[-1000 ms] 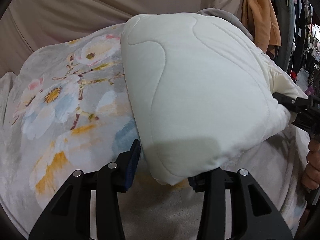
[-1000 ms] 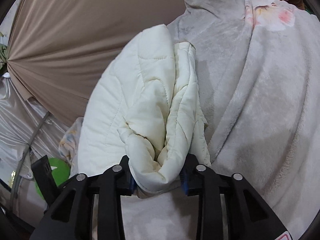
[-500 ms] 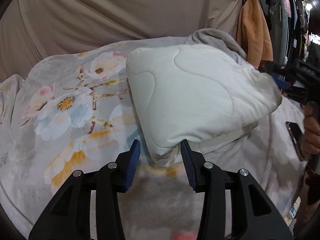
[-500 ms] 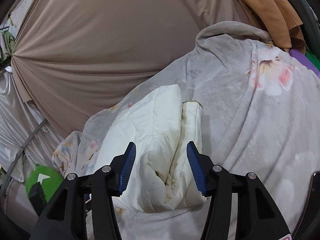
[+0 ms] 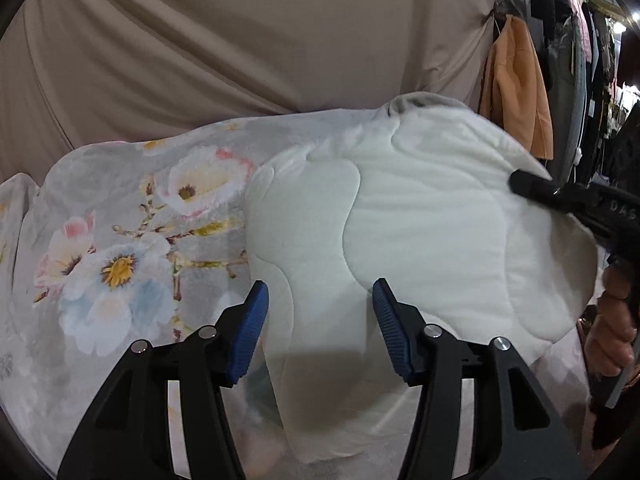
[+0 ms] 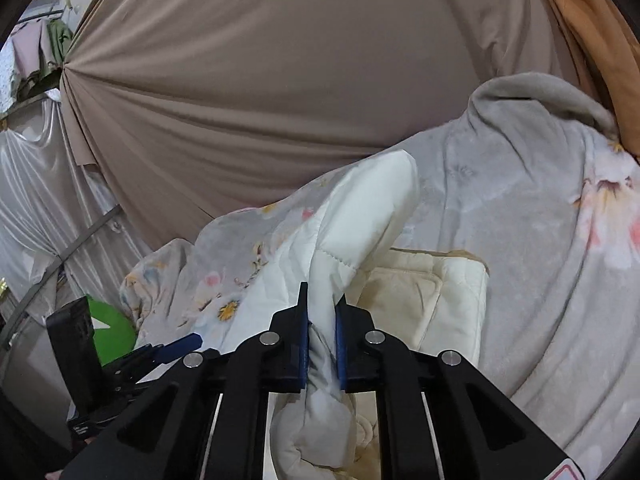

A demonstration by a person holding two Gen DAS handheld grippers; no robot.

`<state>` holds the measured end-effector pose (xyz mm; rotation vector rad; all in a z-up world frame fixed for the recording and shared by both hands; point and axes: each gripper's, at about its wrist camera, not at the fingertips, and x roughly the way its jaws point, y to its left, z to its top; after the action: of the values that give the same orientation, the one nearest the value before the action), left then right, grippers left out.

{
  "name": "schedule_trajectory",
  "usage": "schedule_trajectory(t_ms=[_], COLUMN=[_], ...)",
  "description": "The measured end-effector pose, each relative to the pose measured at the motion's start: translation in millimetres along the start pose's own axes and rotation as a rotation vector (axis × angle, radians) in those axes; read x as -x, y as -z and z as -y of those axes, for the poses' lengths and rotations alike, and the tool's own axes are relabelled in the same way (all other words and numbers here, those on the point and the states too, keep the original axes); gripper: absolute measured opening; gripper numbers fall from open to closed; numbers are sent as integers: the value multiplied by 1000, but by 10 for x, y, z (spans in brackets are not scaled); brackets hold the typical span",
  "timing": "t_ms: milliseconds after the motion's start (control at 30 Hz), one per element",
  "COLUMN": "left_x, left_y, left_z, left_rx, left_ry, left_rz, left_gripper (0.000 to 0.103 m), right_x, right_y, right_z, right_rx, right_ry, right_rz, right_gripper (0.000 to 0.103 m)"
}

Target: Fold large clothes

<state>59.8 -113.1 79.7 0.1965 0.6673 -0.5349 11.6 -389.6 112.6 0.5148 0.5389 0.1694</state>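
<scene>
Cream quilt [image 5: 420, 240] mid-fold: right claw [image 6: 322, 344] pinches its top layer, left claw [image 5: 318, 324] gapes empty; next, probably lay that layer flat.

Quilted garment [image 5: 420, 240] showing cream-white; blanket [image 5: 120, 248] showing grey with pink, blue, yellow flowers; backdrop curtain [image 5: 240, 40] showing taupe.
</scene>
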Motion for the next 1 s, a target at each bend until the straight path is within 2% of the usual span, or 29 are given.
schedule_trajectory(t_ms=[33, 100, 167, 333, 467, 600, 667, 733, 800, 900, 1000], left_x=[-71, -224, -287, -424, -487, -219, -44, 82, 82, -55, -142], left_y=[31, 94, 121, 191, 204, 150, 143, 156, 198, 303, 375], left_z=[20, 57, 102, 211, 195, 85, 70, 108, 178, 254, 273], left_rx=[-6, -11, -25, -65, -51, -27, -31, -51, -70, -79, -66], left_ry=[-1, -2, -13, -71, -92, -53, -41, -37, -36, -41, -47], left_rz=[-6, -25, -16, 6, 3, -5, 11, 24, 7, -35, -52], left_gripper=[53, 54, 56, 59, 62, 61, 61, 61, 61, 62, 62], right_x=[-70, -389, -643, -810, -740, -165, 97, 195, 162, 12, -105], right_y=[28, 145, 285, 387, 344, 241, 293, 408, 593, 827, 986], right_z=[54, 337, 598, 687, 660, 271, -36, -266, -389, -284, -58], right_rx=[1, -49, -108, -92, -116, -36, 55, 137, 200, 195, 116], right_ry=[38, 131, 145, 193, 194, 256, 256, 246, 277, 344, 331], right_rz=[-21, -121, -180, -209, -203, -57, -36, -68, -128, -219, -274], right_gripper=[9, 10, 13, 15, 21, 26, 22, 17, 12, 5, 0])
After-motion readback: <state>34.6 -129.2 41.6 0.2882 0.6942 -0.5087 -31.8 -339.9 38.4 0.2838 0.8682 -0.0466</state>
